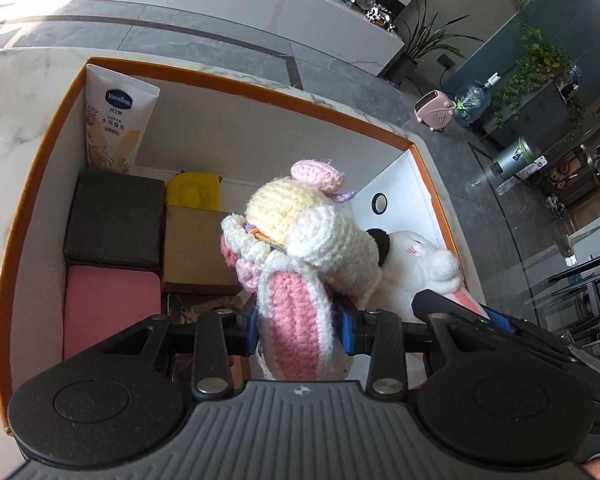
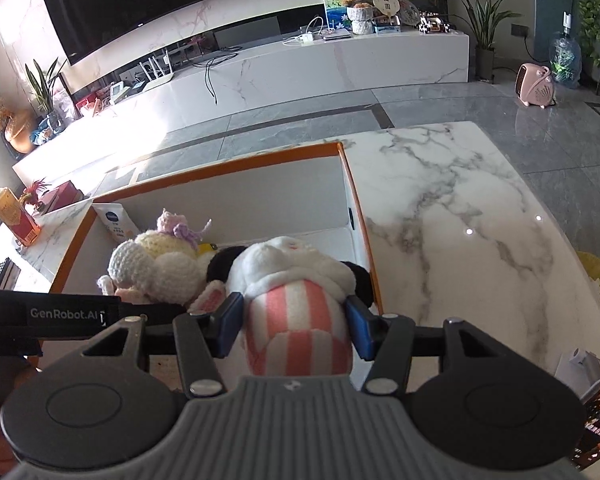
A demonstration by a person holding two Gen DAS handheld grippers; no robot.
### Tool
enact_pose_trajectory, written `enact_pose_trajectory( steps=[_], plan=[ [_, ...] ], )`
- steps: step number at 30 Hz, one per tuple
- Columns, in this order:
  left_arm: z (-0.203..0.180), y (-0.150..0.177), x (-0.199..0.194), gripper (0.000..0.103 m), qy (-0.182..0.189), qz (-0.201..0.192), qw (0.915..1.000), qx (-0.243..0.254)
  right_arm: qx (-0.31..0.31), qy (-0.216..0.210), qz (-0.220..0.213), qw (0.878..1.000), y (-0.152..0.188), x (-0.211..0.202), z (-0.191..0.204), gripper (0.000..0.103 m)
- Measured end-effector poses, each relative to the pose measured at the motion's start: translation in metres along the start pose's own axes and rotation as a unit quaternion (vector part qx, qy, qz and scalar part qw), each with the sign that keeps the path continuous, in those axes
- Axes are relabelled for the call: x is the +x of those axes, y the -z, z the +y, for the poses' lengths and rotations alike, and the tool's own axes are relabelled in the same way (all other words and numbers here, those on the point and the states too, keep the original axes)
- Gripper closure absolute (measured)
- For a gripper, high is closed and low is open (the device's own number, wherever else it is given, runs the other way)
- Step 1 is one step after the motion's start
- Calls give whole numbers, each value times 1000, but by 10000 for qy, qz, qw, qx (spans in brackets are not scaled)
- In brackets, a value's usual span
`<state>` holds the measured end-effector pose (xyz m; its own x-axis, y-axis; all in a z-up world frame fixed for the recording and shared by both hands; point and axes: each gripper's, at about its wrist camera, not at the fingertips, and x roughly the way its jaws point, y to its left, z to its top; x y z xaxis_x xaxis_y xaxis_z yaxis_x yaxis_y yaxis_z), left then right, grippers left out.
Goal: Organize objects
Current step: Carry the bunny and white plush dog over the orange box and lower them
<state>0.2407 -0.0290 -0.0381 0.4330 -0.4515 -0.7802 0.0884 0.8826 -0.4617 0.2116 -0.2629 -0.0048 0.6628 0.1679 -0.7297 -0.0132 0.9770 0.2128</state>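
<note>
Holding left gripper point(image 1: 300, 326): its blue pads press both sides of a crocheted bunny point(image 1: 300, 240), clamped on the pink-and-white ear, partly closed.
Holding right gripper point(image 2: 296, 324): its blue pads squeeze a plush panda point(image 2: 296, 280) by its pink-and-white striped body, at a medium opening.
Toys' position: both hang side by side, touching, over the open box point(image 1: 260, 86), the bunny to the left of the panda.
Box: orange rim, white inner walls, sitting on the white marble desk point(image 2: 440, 220).
Box contents: a white lotion tube point(image 1: 116, 120) stands upright in the far left corner; before it lie a black block point(image 1: 114, 220), a pink block point(image 1: 110, 312) and a tan block point(image 1: 194, 248), packed close together; a yellow item point(image 1: 192, 192) sits behind the tan block.
Surroundings: grey tiled floor beyond the desk, a pink heater point(image 2: 534, 84) standing on it.
</note>
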Motion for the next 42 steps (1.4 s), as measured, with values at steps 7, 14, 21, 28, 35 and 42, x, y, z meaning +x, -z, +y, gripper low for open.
enact_pose_trajectory(
  steps=[7, 14, 21, 28, 35, 42],
  plan=[
    [-4, 5, 15, 60, -92, 214, 9997, 37, -199, 103, 63, 9997, 4, 6, 3, 46],
    [-4, 6, 20, 59, -193, 310, 9993, 34, -621, 304, 206, 9974, 5, 13, 16, 43],
    [-3, 6, 24, 57, -270, 438, 9987, 68, -594, 265, 454, 9968, 4, 19, 13, 44],
    [-2, 7, 19, 51, -314, 436, 9985, 114, -585, 227, 470, 9969, 5, 17, 14, 42],
    [-2, 4, 8, 36, -101, 361, 9991, 175, -537, -66, 449, 9975, 0, 7, 9, 23],
    [-12, -5, -15, 51, 9, -198, 9986, 490, -685, -46, 344, 9970, -6, 1, 11, 49]
  ],
)
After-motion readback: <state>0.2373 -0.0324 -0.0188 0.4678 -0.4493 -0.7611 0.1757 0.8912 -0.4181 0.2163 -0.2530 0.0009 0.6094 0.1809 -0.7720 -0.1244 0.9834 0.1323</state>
